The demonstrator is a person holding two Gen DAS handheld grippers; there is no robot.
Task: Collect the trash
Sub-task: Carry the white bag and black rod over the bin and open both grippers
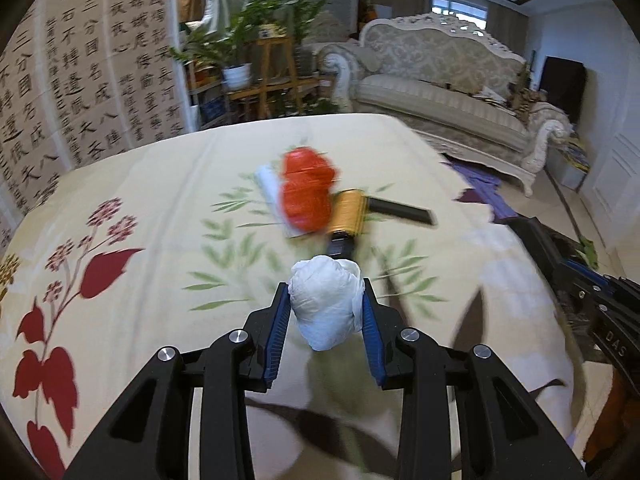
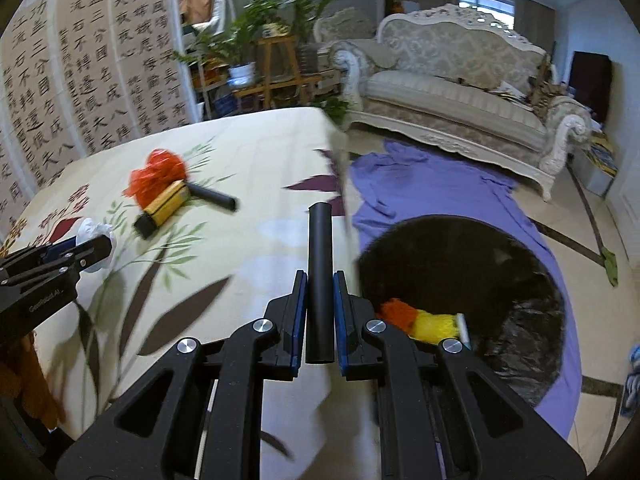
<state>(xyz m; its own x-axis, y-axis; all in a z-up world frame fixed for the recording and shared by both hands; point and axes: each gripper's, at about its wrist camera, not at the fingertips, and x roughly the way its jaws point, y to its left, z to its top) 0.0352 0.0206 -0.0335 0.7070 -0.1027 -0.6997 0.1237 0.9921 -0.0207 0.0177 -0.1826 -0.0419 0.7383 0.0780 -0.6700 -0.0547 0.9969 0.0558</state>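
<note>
Left gripper (image 1: 326,306) is closed part way on a white paper wad (image 1: 326,304); both blue pads press its sides, w/ the wad sticking up past the tips. Right gripper (image 2: 320,312) is closed tight on a black tube (image 2: 320,276) that stands up between its blue pads, top end pointing to 12 o'clock.

Both are over a table w/ a cream flower cloth (image 1: 152,208). In the right view, at 4 o'clock from the tube, a round black trash bag (image 2: 500,280) sits open on the floor, w/ orange and yellow stuff (image 2: 420,320) at its near rim. A purple sheet (image 2: 420,184) lies under the bag.

On the cloth, at 12 o'clock from the wad in the left view, lies a yellow box (image 1: 350,214) w/ a black end. A second black tube (image 1: 404,210) lies just right of it. A crumpled red bag (image 1: 306,192) touches the box at 10 o'clock, and a white flat thing (image 1: 272,192) lies partly under the red bag.

Far back, at 1 o'clock, is a pale sofa (image 1: 440,80). At 11 o'clock are green plants (image 1: 248,36), and a wall of black writing (image 1: 80,72) at 9 o'clock.
</note>
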